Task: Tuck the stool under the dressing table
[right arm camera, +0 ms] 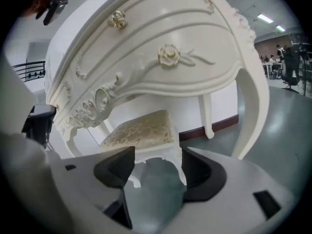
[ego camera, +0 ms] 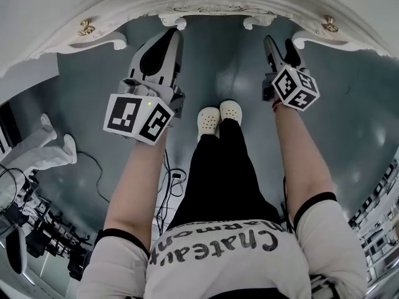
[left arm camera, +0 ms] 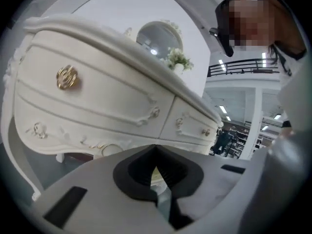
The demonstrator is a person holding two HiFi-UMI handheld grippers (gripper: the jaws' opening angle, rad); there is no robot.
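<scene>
Currently the stool [right arm camera: 141,128] stands beneath the dressing table [right arm camera: 161,43], straight ahead of the right gripper [right arm camera: 153,172], whose jaws are apart and empty. The left gripper [left arm camera: 156,172] is closed on nothing and faces the drawer fronts [left arm camera: 97,101].

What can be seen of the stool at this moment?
The stool is a small white piece with a padded seat in pale patterned fabric, a carved apron and curved legs; it looks like painted wood. It stands upright on the grey floor, beneath the dressing table, between its legs. Only the right gripper view shows it. Nothing touches it there; the right claw, jaws apart, is clear of it.
</scene>
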